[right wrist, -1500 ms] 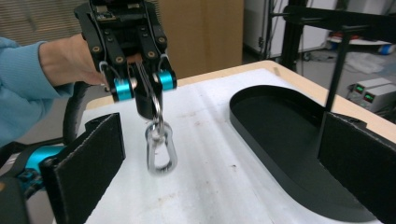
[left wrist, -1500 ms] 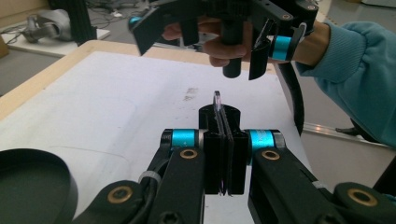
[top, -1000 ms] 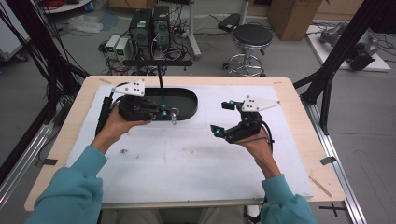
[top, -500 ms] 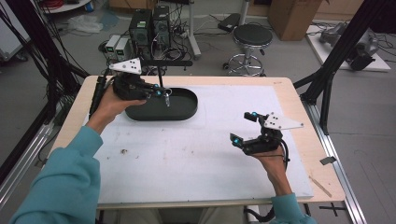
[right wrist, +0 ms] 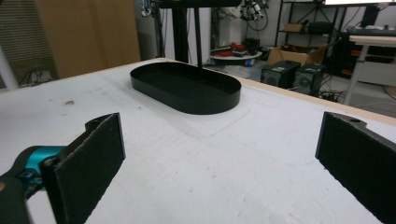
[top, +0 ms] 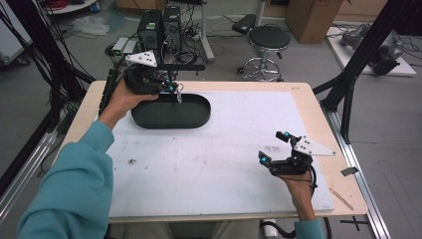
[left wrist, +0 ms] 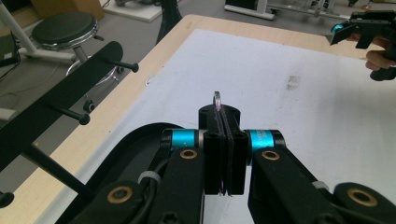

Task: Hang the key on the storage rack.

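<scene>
While the right gripper [top: 273, 148] rests near the table's front edge with jaws wide and empty, the left gripper [left wrist: 225, 154] is clamped on a small metal ring [left wrist: 217, 99] above the black oval tray [top: 171, 112]. Beyond stands a black peg rack [left wrist: 70, 81]; hanging the ring there looks still undone. No legible writing.

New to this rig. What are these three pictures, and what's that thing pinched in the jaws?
No robot here: a person in teal sleeves holds a two-jaw gripper in each hand. The high view looks down on the white table; the other two come from cameras riding on the grippers. The left gripper is shut on a small metal ring, raised near the black peg rack above the black oval tray. The right gripper stands open and holds nothing, low over the table.
</scene>
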The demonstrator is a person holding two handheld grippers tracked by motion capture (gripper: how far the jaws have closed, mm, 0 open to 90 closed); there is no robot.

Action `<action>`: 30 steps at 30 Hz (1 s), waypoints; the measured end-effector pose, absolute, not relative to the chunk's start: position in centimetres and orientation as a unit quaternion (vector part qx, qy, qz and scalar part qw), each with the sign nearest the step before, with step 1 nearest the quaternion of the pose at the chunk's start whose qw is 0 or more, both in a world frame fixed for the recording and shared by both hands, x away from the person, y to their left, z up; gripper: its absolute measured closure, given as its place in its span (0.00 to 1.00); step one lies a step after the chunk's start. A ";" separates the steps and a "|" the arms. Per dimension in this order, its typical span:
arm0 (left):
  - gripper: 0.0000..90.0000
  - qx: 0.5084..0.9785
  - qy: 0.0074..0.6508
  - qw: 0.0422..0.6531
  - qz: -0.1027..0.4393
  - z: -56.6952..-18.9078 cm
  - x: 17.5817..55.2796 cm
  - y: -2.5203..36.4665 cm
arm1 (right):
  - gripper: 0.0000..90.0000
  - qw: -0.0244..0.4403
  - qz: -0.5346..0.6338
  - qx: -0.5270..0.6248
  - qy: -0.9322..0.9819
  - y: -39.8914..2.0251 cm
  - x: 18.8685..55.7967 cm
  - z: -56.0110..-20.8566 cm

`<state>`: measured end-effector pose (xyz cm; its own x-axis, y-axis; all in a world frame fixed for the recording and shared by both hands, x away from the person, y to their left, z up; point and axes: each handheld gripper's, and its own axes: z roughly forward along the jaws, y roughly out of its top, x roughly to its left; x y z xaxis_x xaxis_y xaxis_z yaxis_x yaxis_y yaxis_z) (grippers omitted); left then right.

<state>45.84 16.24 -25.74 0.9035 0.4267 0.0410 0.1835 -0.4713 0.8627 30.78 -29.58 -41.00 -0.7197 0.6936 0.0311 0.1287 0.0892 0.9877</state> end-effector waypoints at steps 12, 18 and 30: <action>0.98 0.856 0.212 0.448 0.146 -25.7 48.2 16.1 | 0.01 0.265 0.622 0.303 0.672 -30.7 29.6 -43.7; 0.98 0.856 0.230 0.435 0.160 -26.0 49.3 16.1 | 0.01 0.281 0.625 0.303 0.662 -30.9 29.3 -44.8; 0.98 0.847 0.263 0.423 0.184 -26.8 50.3 15.4 | 0.01 0.290 0.627 0.309 0.654 -31.3 29.2 -45.5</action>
<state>50.34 15.44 -26.83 0.7939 0.6016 0.0882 0.2905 -0.5027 0.8142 29.20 -31.34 -45.55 -0.6408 0.7677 0.0081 0.0400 0.0229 0.9989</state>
